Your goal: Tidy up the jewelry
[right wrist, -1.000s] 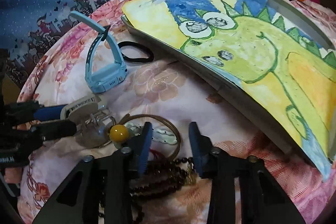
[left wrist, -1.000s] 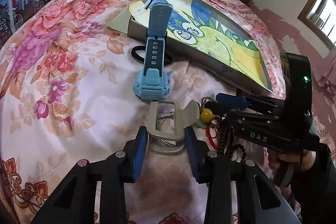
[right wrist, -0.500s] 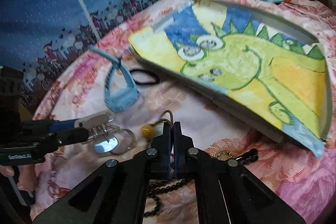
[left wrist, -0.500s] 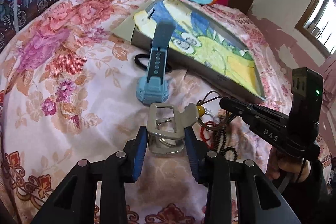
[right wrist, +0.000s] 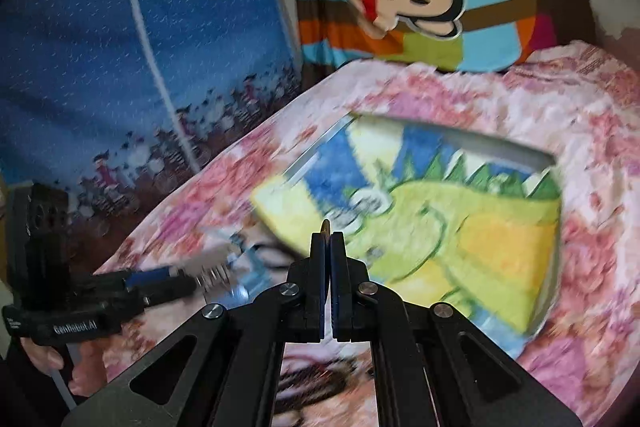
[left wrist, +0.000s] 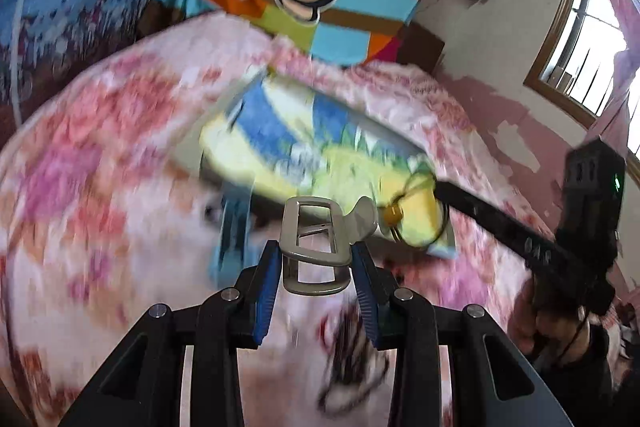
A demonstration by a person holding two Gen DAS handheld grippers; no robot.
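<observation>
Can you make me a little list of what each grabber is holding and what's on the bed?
left gripper: shut on metal clip
right gripper: shut on thin cord, with a yellow bead
box: dinosaur drawing box on the flowery bedspread
also on bed: blue watch, blurred
picture: blurry

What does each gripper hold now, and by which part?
The left gripper holds the metal clip by its two long sides. The right gripper is shut on a thin cord with a yellow bead.
</observation>
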